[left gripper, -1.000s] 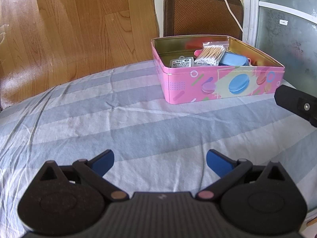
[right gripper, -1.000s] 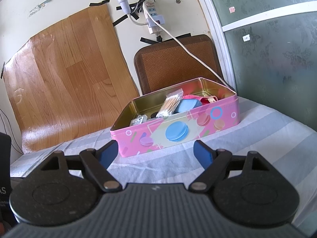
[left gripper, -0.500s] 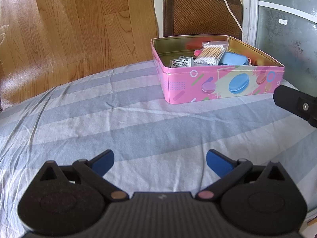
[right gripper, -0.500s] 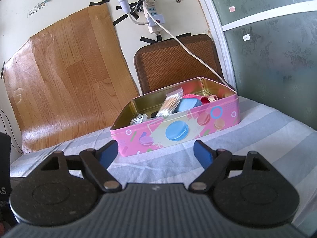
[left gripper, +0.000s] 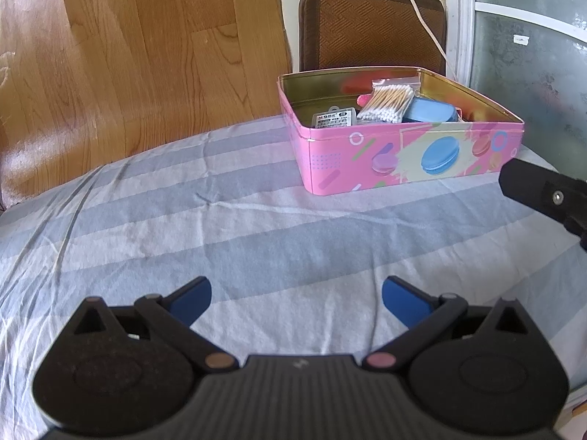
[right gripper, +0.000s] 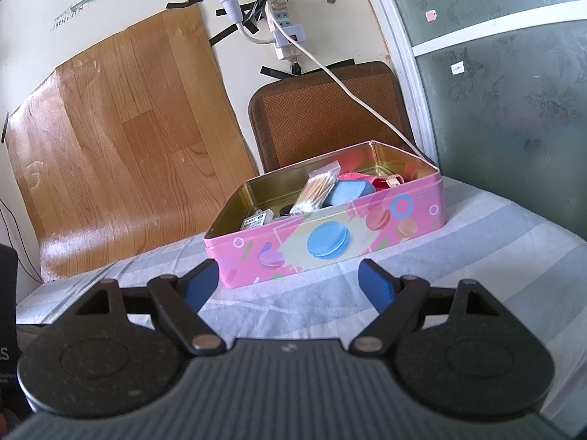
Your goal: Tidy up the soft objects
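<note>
A pink tin box [left gripper: 411,157] [right gripper: 330,242] printed with macarons stands lidless on the striped bedsheet [left gripper: 227,227]. Inside it lie a bag of cotton swabs [left gripper: 387,104] [right gripper: 317,192], a blue case [left gripper: 429,112] [right gripper: 346,192], a small labelled packet [left gripper: 334,119] [right gripper: 256,222] and something red or pink [right gripper: 354,178] at the back. My left gripper [left gripper: 296,299] is open above bare sheet, well short of the box. My right gripper [right gripper: 290,282] is open just in front of the box's near wall, holding nothing. Part of the right gripper's body [left gripper: 546,192] shows at the left wrist view's right edge.
A brown woven cushion [right gripper: 330,113] leans on the wall behind the box, with a white cable [right gripper: 359,102] running down from a power strip [right gripper: 284,31]. Wood-pattern sheet [right gripper: 121,132] covers the wall at left. A frosted glass door [right gripper: 513,102] stands at right.
</note>
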